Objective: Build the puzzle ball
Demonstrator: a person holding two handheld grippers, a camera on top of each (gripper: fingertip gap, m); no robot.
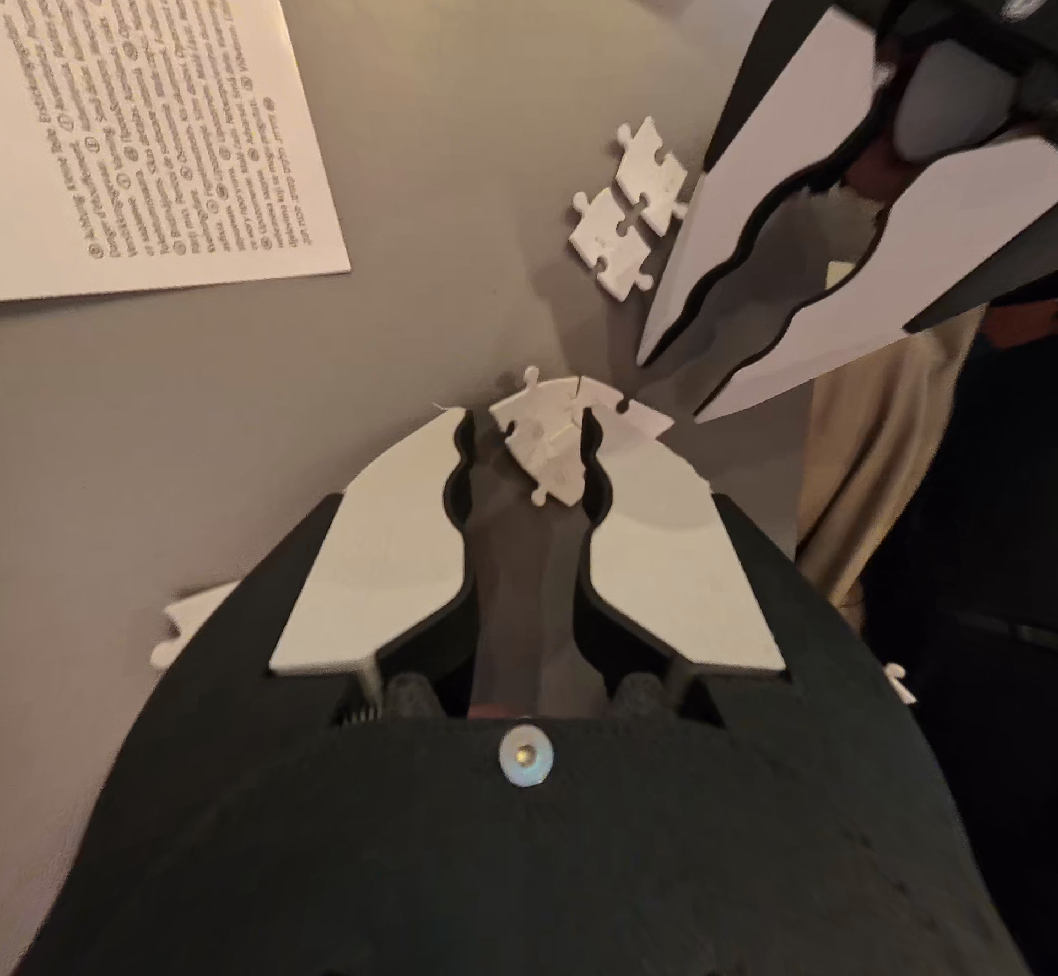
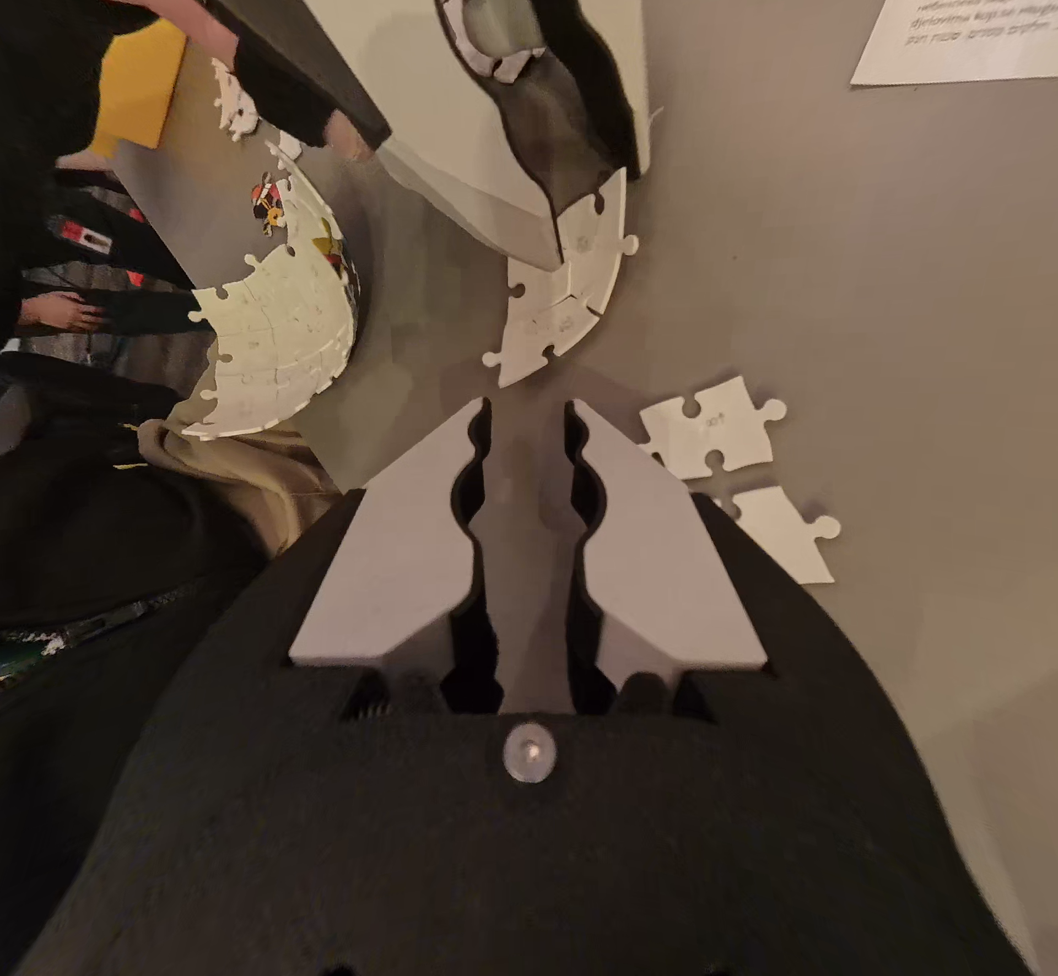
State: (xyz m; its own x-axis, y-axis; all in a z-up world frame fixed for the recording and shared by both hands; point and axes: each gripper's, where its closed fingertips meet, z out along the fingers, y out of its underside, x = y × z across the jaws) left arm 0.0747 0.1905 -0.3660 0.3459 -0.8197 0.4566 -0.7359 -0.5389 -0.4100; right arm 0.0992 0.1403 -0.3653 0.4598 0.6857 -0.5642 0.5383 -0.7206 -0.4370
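Observation:
A curved cluster of joined white puzzle pieces lies on the grey table. My left gripper stands open at the cluster's end; its right finger overlaps the cluster, and its left finger is just clear of the edge. My right gripper is open and empty, its tips a short way from the cluster's other end. A partly built ball shell, white inside and printed outside, rests on the table's left in the right wrist view. Two loose flat pieces lie beside the right gripper.
A printed paper sheet lies on the table. More loose pieces lie beyond the shell, near a yellow object. A person's beige trouser leg is at the table edge. Left tips to right tips: about 6 centimetres.

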